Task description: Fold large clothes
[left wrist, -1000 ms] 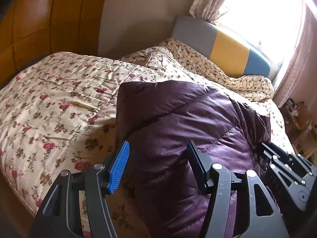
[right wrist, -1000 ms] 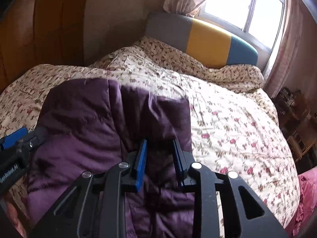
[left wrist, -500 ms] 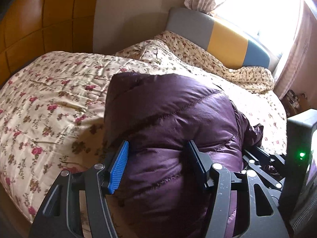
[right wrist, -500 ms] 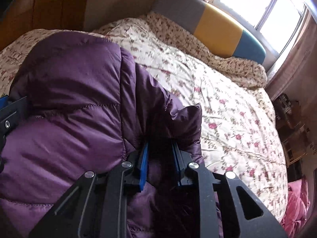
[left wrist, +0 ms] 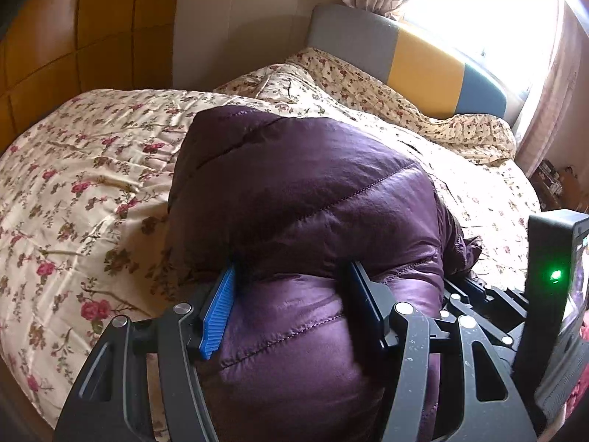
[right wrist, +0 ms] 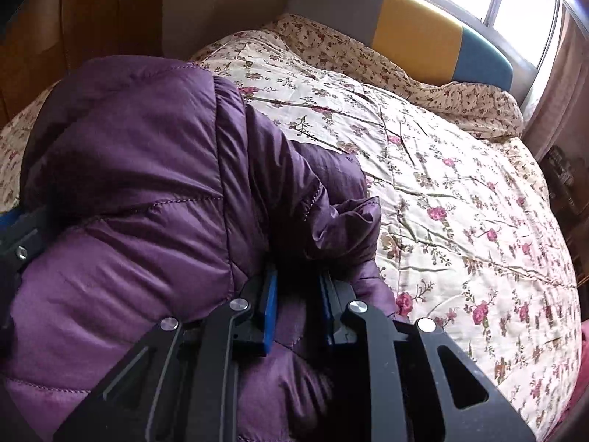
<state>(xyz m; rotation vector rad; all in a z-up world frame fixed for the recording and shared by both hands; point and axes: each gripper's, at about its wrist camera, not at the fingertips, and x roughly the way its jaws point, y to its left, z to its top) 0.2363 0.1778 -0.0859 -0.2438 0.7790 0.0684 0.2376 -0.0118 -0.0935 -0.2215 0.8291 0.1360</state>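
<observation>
A puffy purple quilted jacket (left wrist: 302,191) lies bunched on the floral quilt (left wrist: 92,184) of a bed. My left gripper (left wrist: 291,272) is shut on a thick roll of the jacket's near edge, and the fabric bulges between its blue pads. In the right wrist view the jacket (right wrist: 140,147) fills the left half. My right gripper (right wrist: 298,276) is pinched narrowly on a fold at the jacket's right side, beside a crumpled cuff or corner (right wrist: 353,217). The two grippers are close together: the right gripper (left wrist: 478,294) shows at the left view's right edge.
The floral quilt (right wrist: 460,202) spreads wide to the right of the jacket. A grey, yellow and blue headboard (left wrist: 423,59) stands at the far end under a bright window with curtains. Orange wall panels (left wrist: 73,29) run along the left. Cluttered shelves (left wrist: 552,180) sit at the far right.
Both grippers have sunk toward the bed with the jacket. Its folded bulk now fills far more of both views. The right gripper's jaws have narrowed on the fabric.
</observation>
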